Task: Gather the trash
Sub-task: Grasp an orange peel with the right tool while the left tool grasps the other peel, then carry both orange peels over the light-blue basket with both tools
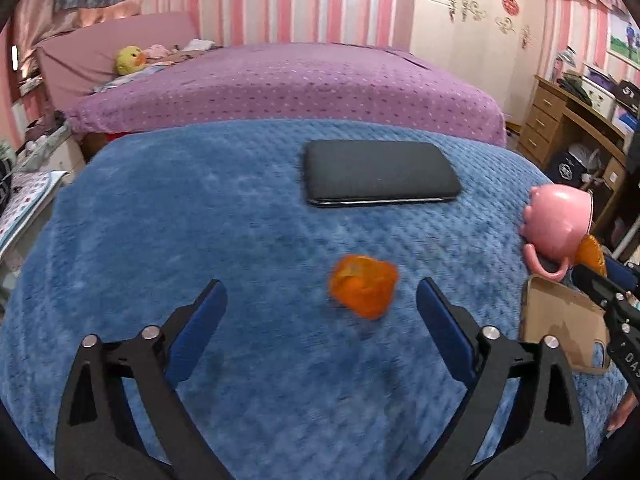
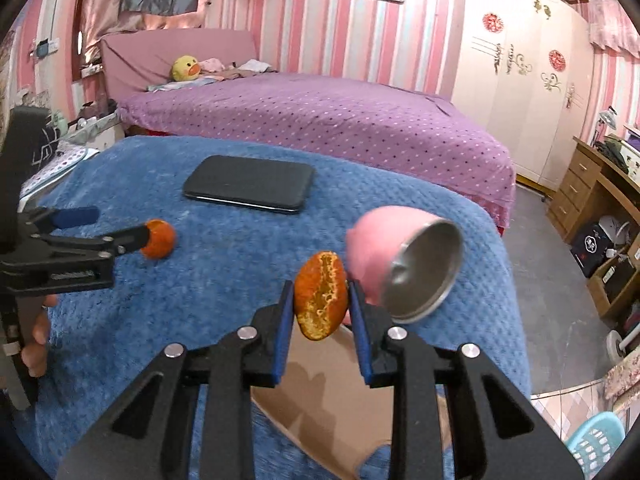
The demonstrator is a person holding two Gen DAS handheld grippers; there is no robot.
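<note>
The right gripper (image 2: 320, 300) pinches one orange peel piece (image 2: 321, 296). The left gripper (image 1: 320, 304), jaws spread wide, nears another crumpled orange peel (image 1: 363, 291) mid-desk.

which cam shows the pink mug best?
Right wrist. There the pink mug lies tipped on its side on the blue blanket, metal-lined mouth facing the camera, just behind the orange peel held in the right gripper. The left wrist view shows only its outside and handle, at the frame's right edge.

Walls: pink-and-white stripes (image 2: 320, 32) | Bed: purple dotted cover (image 2: 320, 120) | Wardrobe: cream, decorated (image 2: 520, 92) | Desk: wooden, drawers (image 2: 576, 188) | Floor: grey (image 2: 552, 272)
</note>
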